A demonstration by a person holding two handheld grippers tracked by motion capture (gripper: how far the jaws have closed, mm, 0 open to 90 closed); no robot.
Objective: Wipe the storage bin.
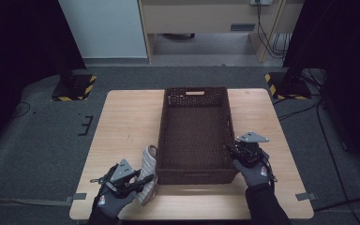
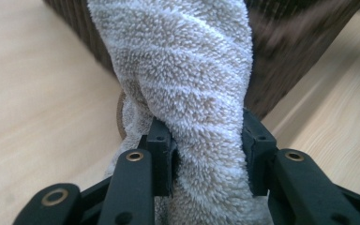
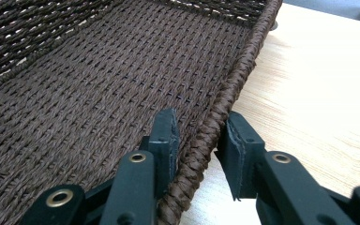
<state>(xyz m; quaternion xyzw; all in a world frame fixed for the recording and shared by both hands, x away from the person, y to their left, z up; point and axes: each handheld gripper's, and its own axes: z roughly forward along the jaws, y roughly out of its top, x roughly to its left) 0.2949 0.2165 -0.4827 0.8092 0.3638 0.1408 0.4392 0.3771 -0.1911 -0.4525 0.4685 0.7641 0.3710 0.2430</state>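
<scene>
One towel (image 2: 187, 93) between left hand-held gripper (image 2: 206, 154) jaws

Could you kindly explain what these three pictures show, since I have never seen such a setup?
A person in grey gloves holds a hand-held two-fingered tool in each hand. One picture looks down from above on the light wooden table; the other two come from cameras riding on each tool. On the table stands a dark brown woven basket. The left gripper is clamped on a fluffy beige striped towel beside the basket. The right gripper straddles the basket's right rim; whether its fingers press it is unclear.
</scene>
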